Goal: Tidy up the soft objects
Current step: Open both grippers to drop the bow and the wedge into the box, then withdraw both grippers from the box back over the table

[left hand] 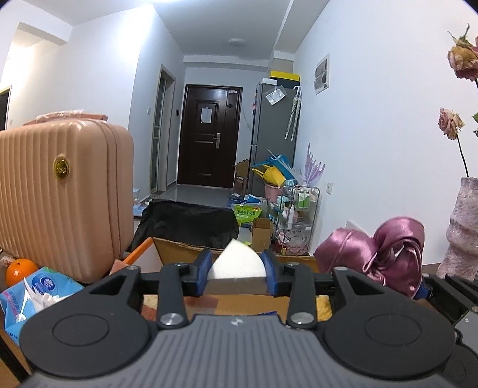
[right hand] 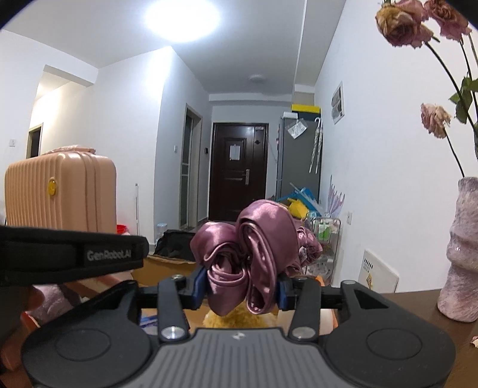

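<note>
A pink ribbed suitcase [left hand: 62, 197] with one gold round badge stands at the left on a cluttered table, with one orange [left hand: 21, 271] and a blue tissue pack [left hand: 35, 291] in front of it; the print on the pack is too small to read. Behind lies a white-walled hallway ending in one dark door [left hand: 209, 135], a grey fridge [left hand: 273, 131] to its right with clutter on the floor below. An open cardboard box [left hand: 179, 249] sits just ahead of the grippers. The left gripper [left hand: 236, 276] pinches a white foam wedge [left hand: 236, 258] between its blue pads. The strap on it reads "GenRobot.AI" in the right wrist view. The right gripper [right hand: 240, 288] clamps a bunched mauve satin cloth [right hand: 254, 247], held above a yellow plush thing. At the far right a mottled pink vase [right hand: 463, 247] on the brown tabletop [right hand: 418, 301] holds three dried roses [right hand: 400, 21].
</note>
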### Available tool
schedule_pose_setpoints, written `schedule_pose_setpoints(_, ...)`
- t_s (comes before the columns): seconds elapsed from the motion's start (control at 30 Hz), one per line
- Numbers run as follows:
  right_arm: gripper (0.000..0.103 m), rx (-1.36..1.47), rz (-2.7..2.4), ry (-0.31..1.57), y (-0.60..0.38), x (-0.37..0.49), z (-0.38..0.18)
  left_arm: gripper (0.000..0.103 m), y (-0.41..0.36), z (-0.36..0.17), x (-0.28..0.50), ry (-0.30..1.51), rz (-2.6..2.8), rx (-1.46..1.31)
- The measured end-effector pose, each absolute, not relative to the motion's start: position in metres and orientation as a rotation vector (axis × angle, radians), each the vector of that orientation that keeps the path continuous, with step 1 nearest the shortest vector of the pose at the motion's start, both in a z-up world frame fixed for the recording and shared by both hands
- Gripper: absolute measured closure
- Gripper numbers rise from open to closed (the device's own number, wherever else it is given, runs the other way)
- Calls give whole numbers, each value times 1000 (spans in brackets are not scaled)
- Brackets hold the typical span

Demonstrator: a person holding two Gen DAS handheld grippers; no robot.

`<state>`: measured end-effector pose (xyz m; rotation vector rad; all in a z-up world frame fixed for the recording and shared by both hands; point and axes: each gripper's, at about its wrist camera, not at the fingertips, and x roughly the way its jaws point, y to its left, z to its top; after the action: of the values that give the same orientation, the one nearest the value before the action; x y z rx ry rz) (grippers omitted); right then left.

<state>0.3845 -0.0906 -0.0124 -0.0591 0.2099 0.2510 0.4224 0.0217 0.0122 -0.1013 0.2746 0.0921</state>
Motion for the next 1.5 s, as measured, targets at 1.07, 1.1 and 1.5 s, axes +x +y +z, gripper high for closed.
schedule_pose_setpoints(1.07, 0, -40, 187, 230, -118, 335, 4, 0, 36, 35, 365, 172, 119, -116)
schedule_pose_setpoints(1.1, 0, -37, 184, 232, -120, 330, 6, 0, 37, 36, 361, 170, 119, -113)
schedule_pose_setpoints(1.5, 0, -6, 157, 252, -150, 259, 24, 0, 39, 42, 293, 160, 101, -82)
